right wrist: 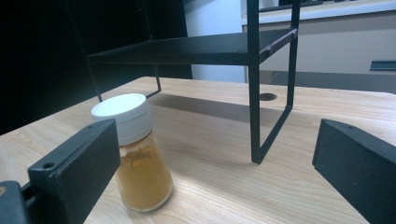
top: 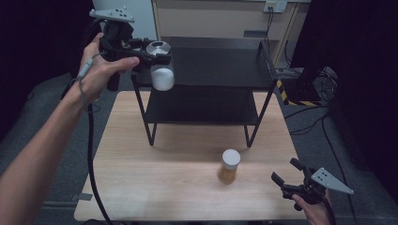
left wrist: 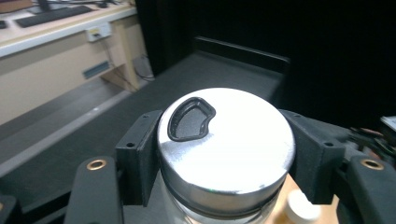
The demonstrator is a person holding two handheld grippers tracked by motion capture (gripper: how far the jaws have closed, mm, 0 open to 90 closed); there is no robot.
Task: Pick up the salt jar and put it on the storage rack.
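1. A silver-lidded jar (top: pixel 162 70) is clamped by the left gripper (top: pixel 157 55), jaws pressed on either side of the lid, as seen in the left gripper view (left wrist: pixel 226 144).
2. The jar is held in the air at the front-left corner of the rack (top: pixel 211 61), about level w/ the top shelf; the lid's at jaw height and the pale body hangs below the jaws.
3. In the left gripper view a dark kidney-shaped flap (left wrist: pixel 190 119) is seen on the lid top, towards the left jaw.
4. The left hand (top: pixel 101 70) is wrapped round the gripper handle, left of the rack; cable trails down from it.
5. The right gripper (top: pixel 287 176) is held w/ jaws wide apart, nothing between the pads, low at the table's near-right corner, front-right of the rack.
6. A spice jar (top: pixel 229 166) w/ white cap and amber contents stands upright on the table (top: pixel 155 187), in front of the rack, just left of the right gripper.
7. In the right gripper view the spice jar (right wrist: pixel 137 154) is seen just beyond the left jaw's tip, not touched; whether it's fully btwn the jaws can't be told.
8. Rack's lower shelf is seen bare and dark.
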